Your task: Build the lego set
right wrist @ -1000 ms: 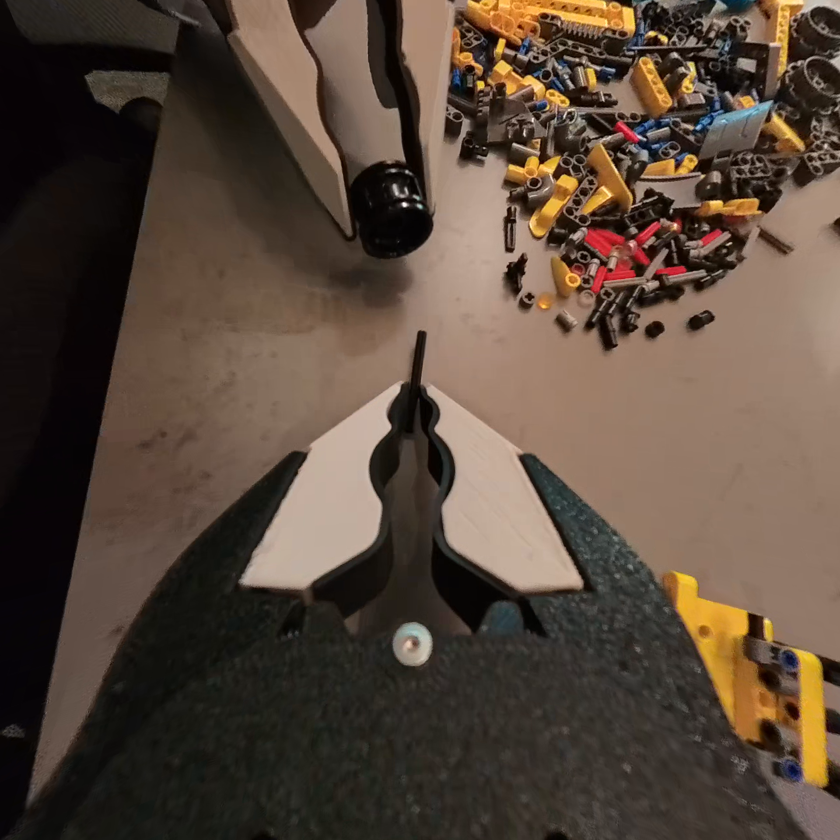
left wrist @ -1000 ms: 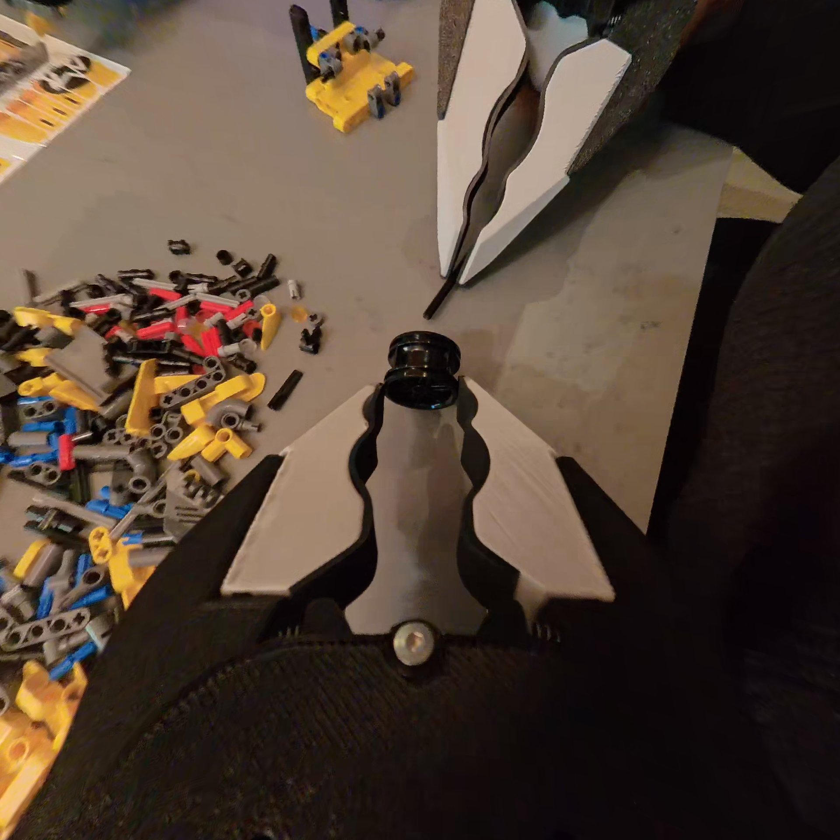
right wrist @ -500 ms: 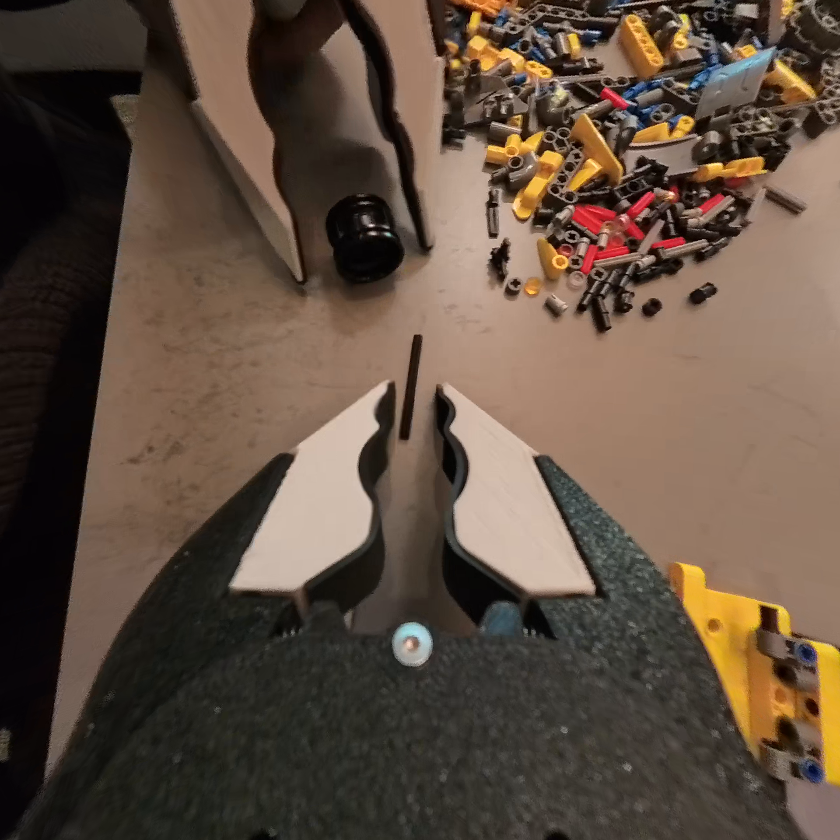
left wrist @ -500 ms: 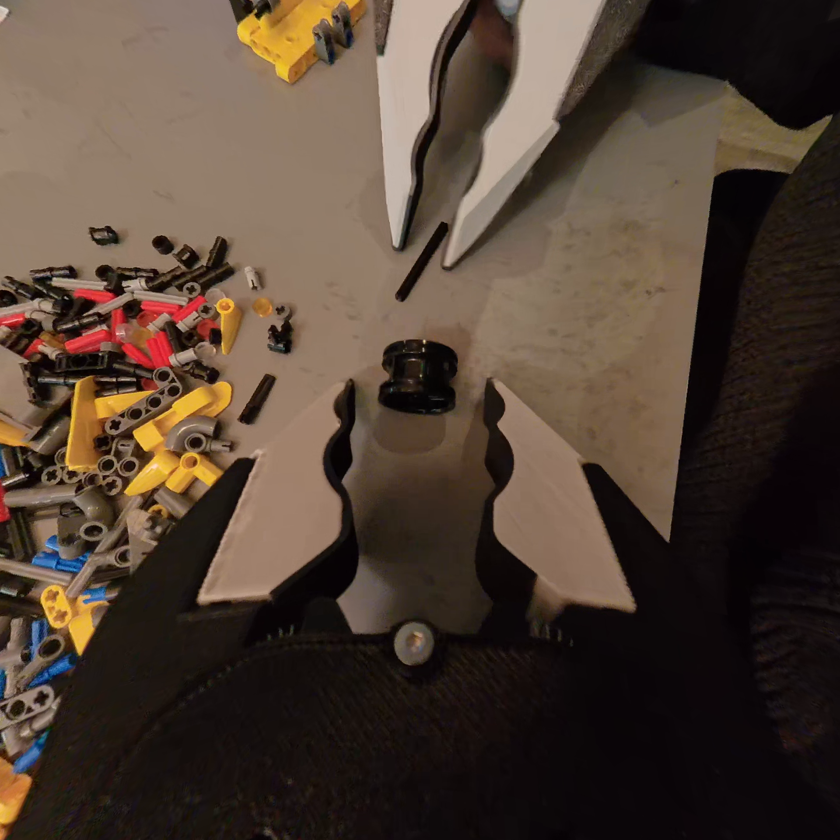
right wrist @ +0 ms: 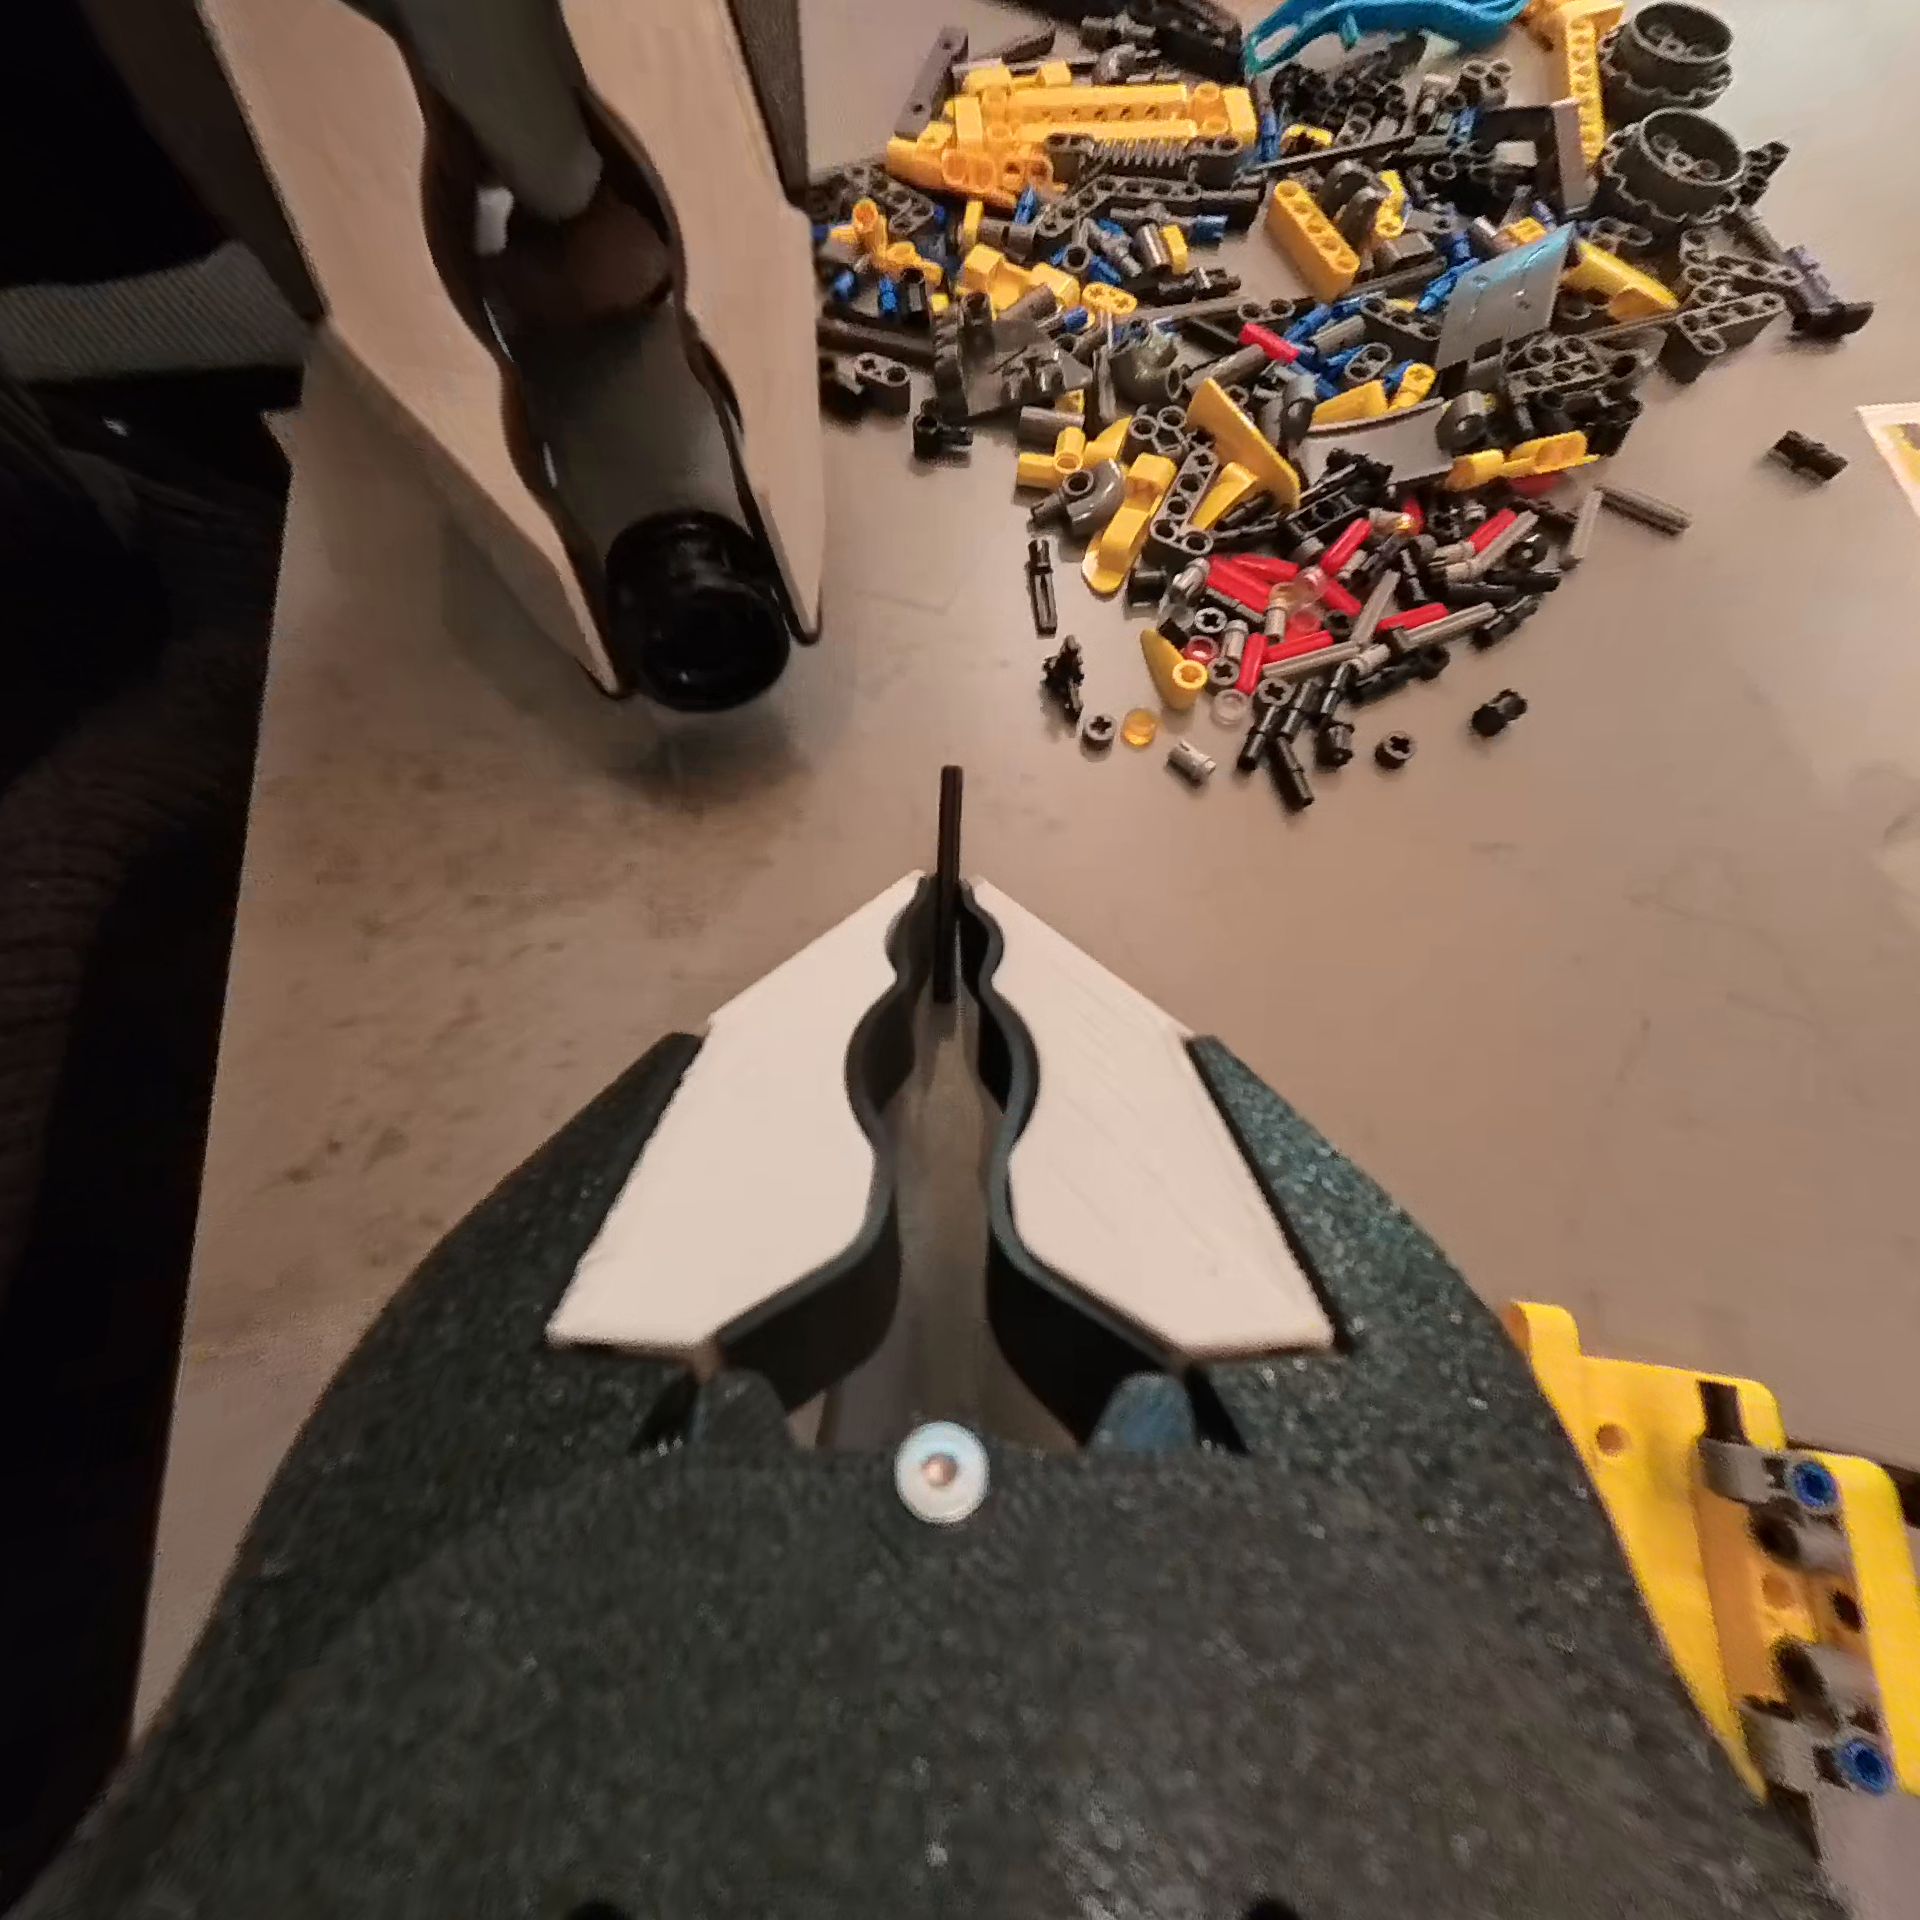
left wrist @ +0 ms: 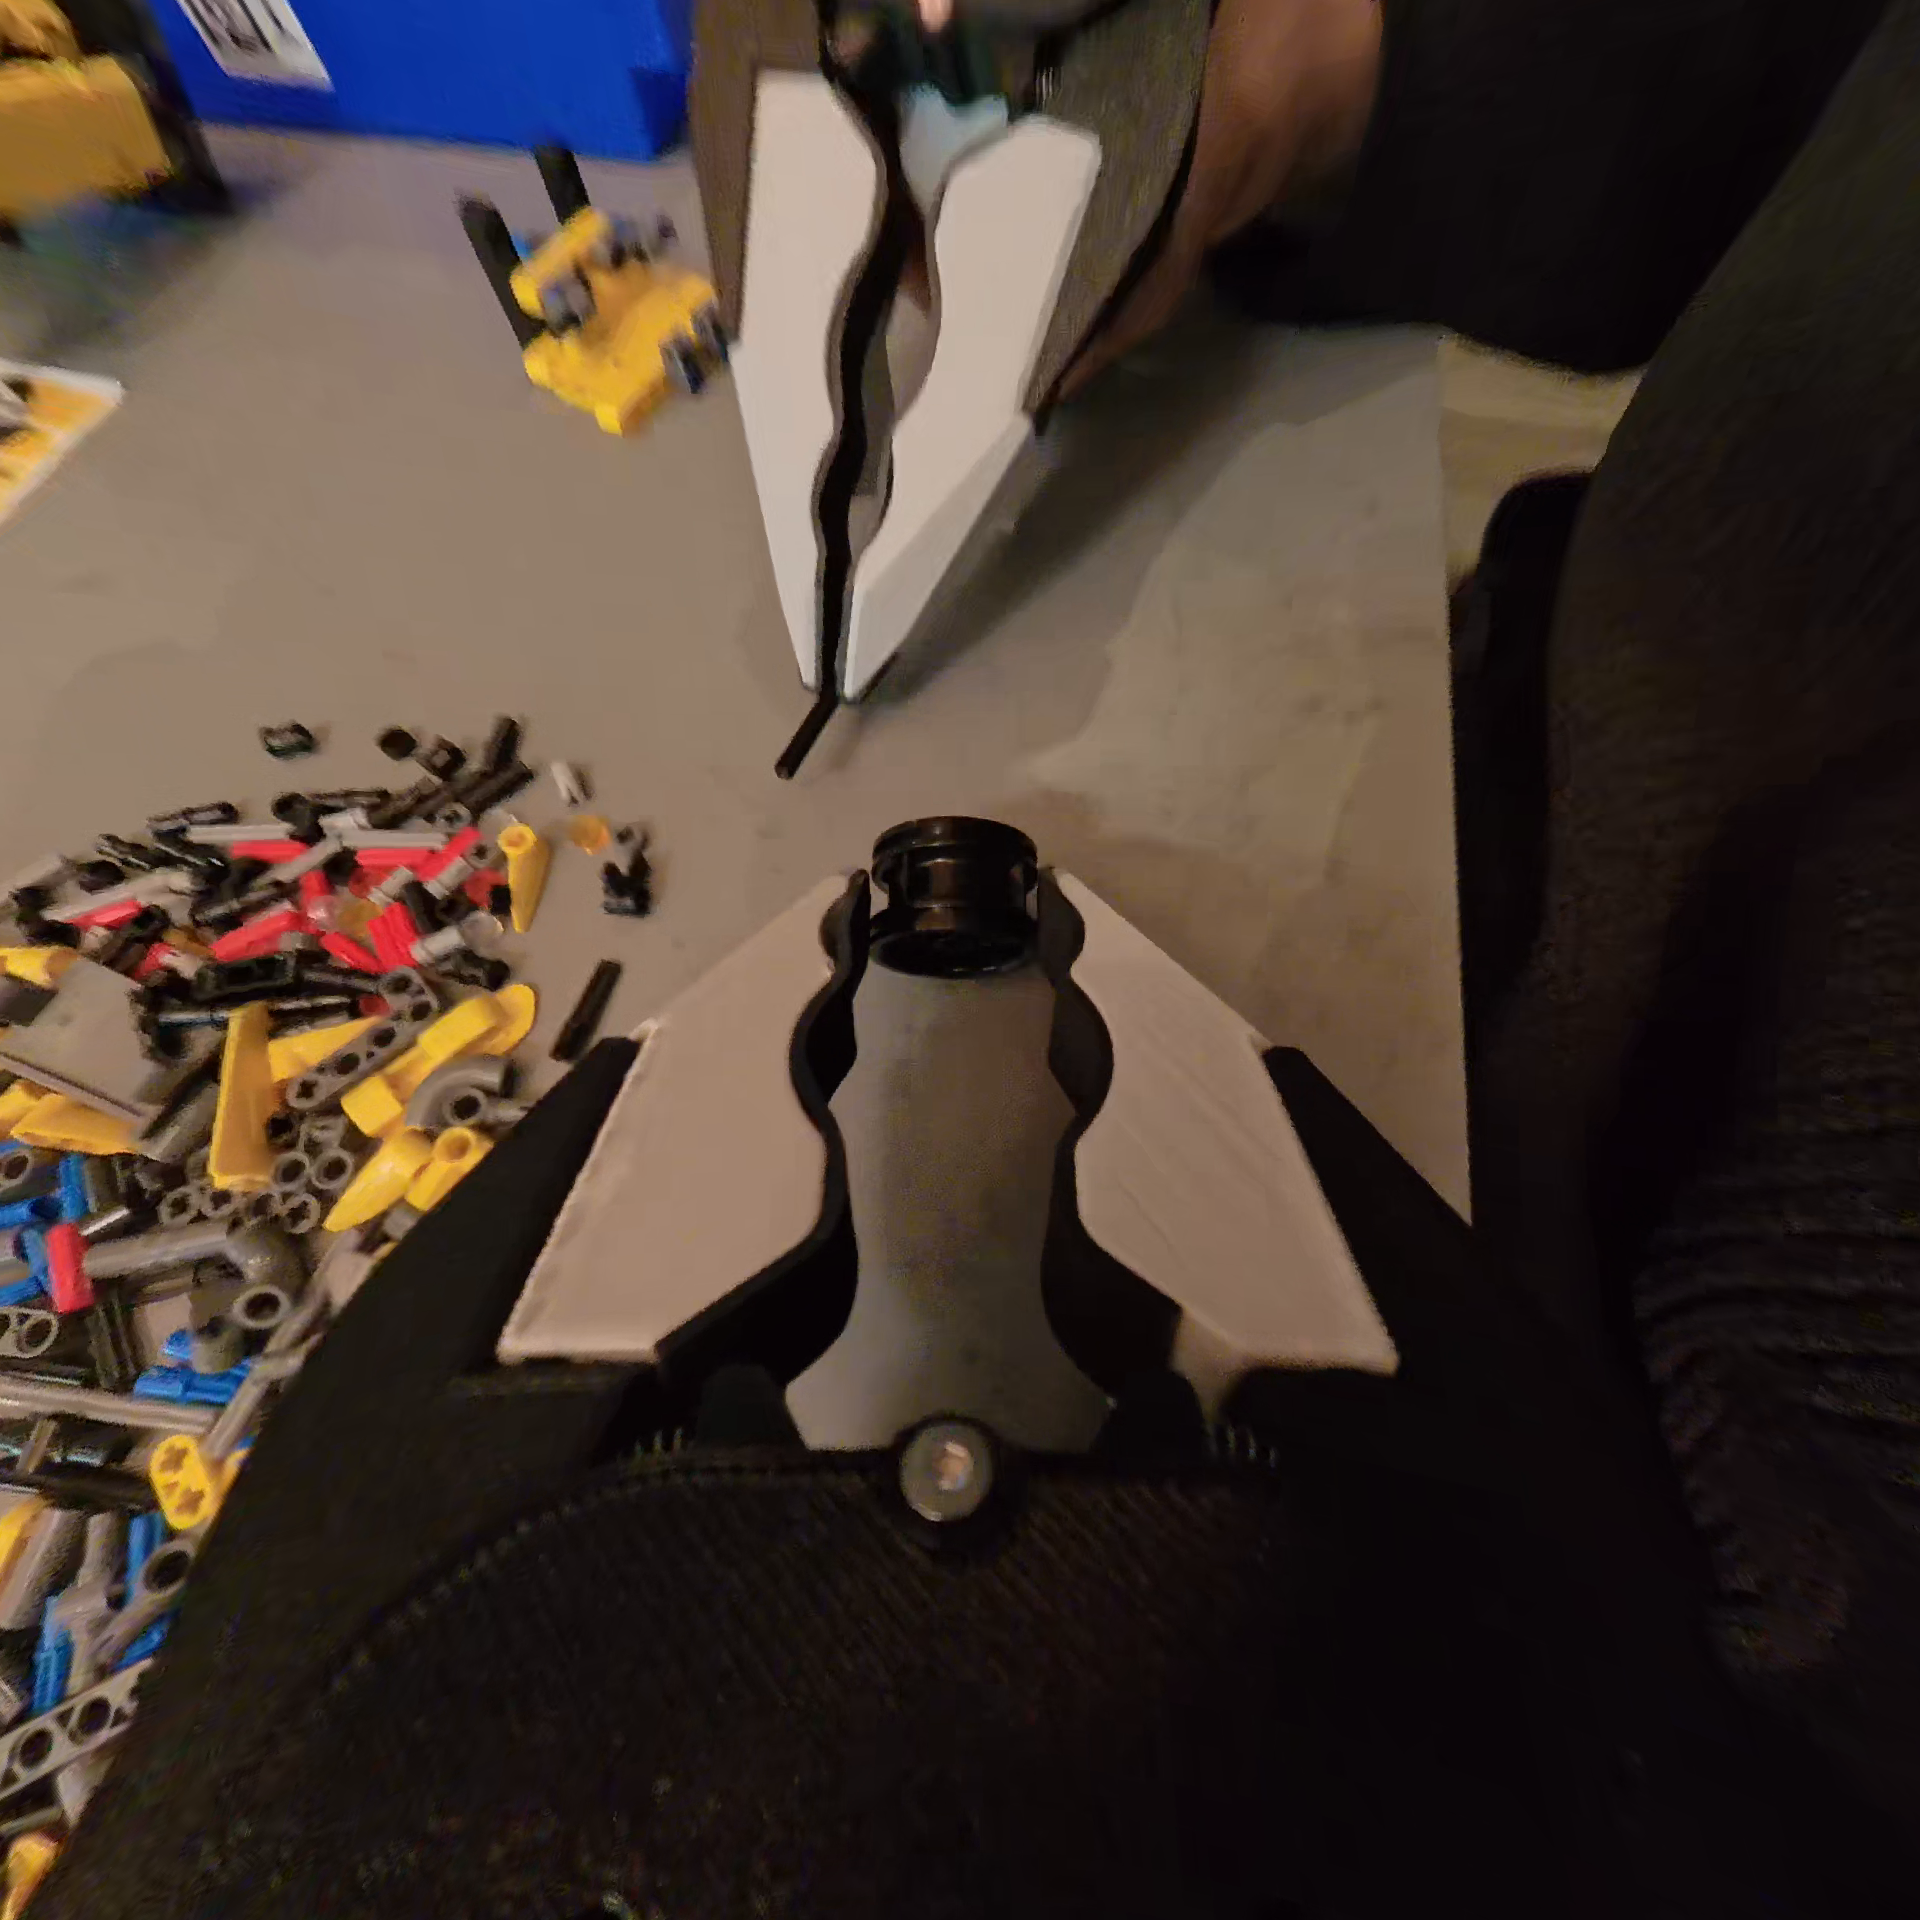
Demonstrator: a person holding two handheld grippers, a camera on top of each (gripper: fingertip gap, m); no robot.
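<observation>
My left gripper (left wrist: 951,894) is shut on a black wheel hub (left wrist: 951,883), held at the fingertips above the grey table (left wrist: 364,582). The hub also shows in the right wrist view (right wrist: 698,613), clamped at the tips of the left gripper (right wrist: 707,634). My right gripper (right wrist: 948,883) is shut on a thin black axle (right wrist: 948,831) that sticks out forward past its tips. In the left wrist view the right gripper (left wrist: 831,681) hangs opposite, with the axle (left wrist: 802,740) pointing down toward the hub. Axle tip and hub are apart.
A pile of loose yellow, black, grey, red and blue building parts (left wrist: 260,1039) lies to my left; it also shows in the right wrist view (right wrist: 1299,395). A yellow partial assembly (left wrist: 613,322) stands behind. A blue box (left wrist: 436,62) sits at the back. The table edge (left wrist: 1455,935) runs on the right. Some 6 centimeters of space lies between my two pairs of fingers. The yellow partial assembly (left wrist: 613,322) lies some 15 centimeters from my right tips, 20 centimeters from my left tips. It is also in sight in the right wrist view (right wrist: 1699,1531).
Half a second ago both grippers were open, with hub and axle lying on the table. Now the left has shut on the hub, the right on the axle, and both are lifted.
</observation>
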